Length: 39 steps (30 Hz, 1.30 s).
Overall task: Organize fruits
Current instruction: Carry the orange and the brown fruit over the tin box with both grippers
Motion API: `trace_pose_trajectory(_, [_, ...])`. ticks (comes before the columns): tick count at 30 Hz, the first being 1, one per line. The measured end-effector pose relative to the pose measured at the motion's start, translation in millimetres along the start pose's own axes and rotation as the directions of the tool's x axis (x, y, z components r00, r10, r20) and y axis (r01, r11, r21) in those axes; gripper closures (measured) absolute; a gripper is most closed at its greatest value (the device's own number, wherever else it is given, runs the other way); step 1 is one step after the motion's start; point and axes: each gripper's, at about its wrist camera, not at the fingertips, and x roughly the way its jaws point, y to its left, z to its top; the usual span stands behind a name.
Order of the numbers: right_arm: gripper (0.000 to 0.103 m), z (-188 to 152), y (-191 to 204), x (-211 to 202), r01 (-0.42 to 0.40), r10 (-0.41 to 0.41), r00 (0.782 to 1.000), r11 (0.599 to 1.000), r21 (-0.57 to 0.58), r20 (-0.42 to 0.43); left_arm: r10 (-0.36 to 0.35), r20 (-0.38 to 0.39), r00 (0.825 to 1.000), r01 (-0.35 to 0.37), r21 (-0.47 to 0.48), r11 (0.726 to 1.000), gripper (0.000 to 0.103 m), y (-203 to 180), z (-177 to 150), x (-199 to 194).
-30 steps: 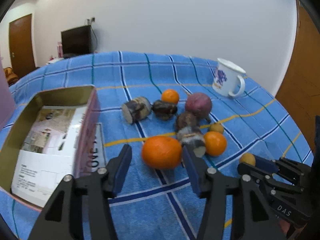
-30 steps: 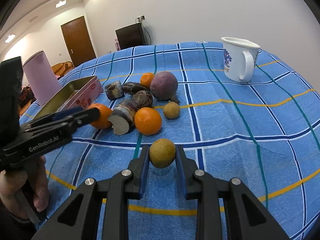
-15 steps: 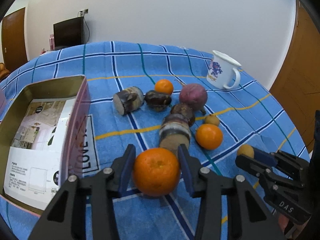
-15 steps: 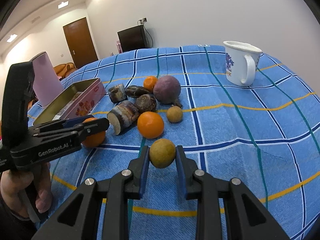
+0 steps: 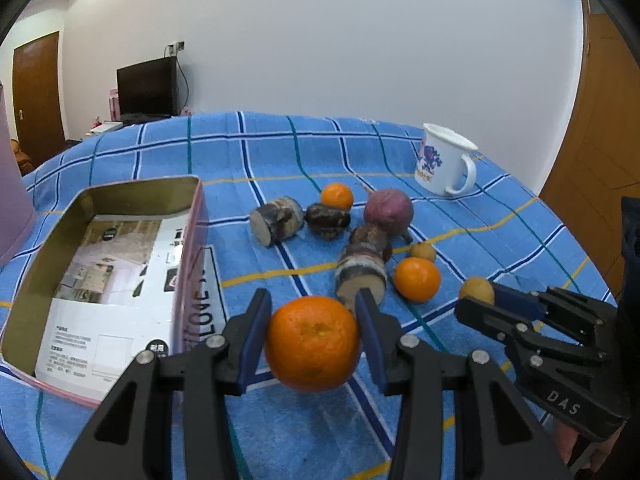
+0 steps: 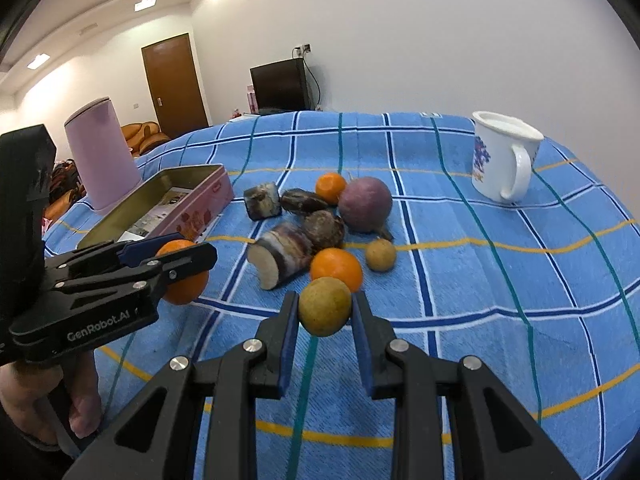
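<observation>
Large orange (image 5: 312,343) clamped in left gripper (image 5: 312,334), lower centre, clear of cloth; yellow-brown fruit (image 6: 325,306) clamped in right gripper (image 6: 325,312). Right view alone shows hand (image 6: 48,412), lower left.

Large orange (image 5: 313,343): round, dimpled skin, clamped between blue pads of left hand-held gripper (image 5: 312,336), lifted off blue checked cloth, just right of open pink tin (image 5: 192,248).
Small yellow-brown fruit (image 6: 325,306): round, dull skin, pinched in right hand-held gripper (image 6: 325,312), clear of cloth.
Loose pile on cloth: medium orange (image 6: 336,269), small orange (image 6: 330,187) at far side, small tan fruit (image 6: 381,255), purple round fruit (image 6: 365,204), dark cut cane pieces (image 6: 285,254) between them.
</observation>
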Motion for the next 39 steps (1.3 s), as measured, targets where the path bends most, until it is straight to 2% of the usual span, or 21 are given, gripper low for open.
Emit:
trace_pose_trajectory(13, [0.076, 21.5, 20.6, -7.9, -0.013, 0.016, 0.999, 0.998, -0.062, 0.049, 0.057, 0.09, 0.994, -0.058, 0.017, 0.998, 0.058, 4.4, 8.6, -27.5])
trace_pose_trajectory(24, [0.076, 35.7, 31.9, -8.8, -0.027, 0.035, 0.996, 0.995, -0.097, 0.078, 0.107, 0.138, 0.985, -0.107, -0.008, 0.994, 0.058, 19.5, 14.9, -40.4])
trace_pose_trajectory(39, [0.076, 48.0, 45.2, -11.9, -0.045, 0.061, 0.992, 0.989, -0.14, 0.11, 0.17, 0.155, 0.973, -0.168, -0.029, 0.985, 0.058, 35.4, 15.5, -47.3])
